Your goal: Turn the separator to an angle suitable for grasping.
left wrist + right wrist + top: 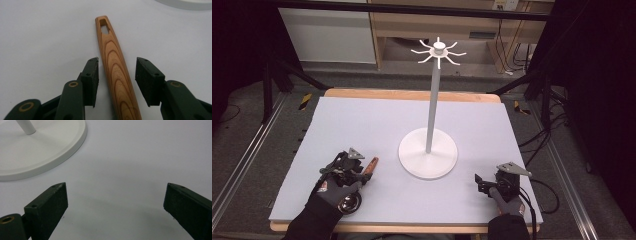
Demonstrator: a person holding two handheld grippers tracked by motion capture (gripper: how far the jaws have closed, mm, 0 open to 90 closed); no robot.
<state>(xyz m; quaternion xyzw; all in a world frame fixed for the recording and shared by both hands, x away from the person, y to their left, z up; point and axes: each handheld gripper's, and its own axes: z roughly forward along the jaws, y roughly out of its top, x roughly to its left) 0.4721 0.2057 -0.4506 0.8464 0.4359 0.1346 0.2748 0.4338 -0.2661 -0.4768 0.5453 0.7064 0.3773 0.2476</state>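
High view: the left gripper sits lower left on the table, over a wooden-handled ladle; the right gripper sits lower right, beside the white stand.

Left gripper view: fingers spread, handle between, untouched.

Right gripper view: fingers spread wide over bare table.

We see the hook stand on the table mat, a little right of the mat's middle, its pole upright and its hooks at the top. Left of its base, near the front edge, lies a ladle: its wooden handle points toward the stand, its bowl toward us. The left gripper sits over the ladle; in the left gripper view, the handle runs between its jaws, apart from both. The right gripper lies right of the base, near the front.
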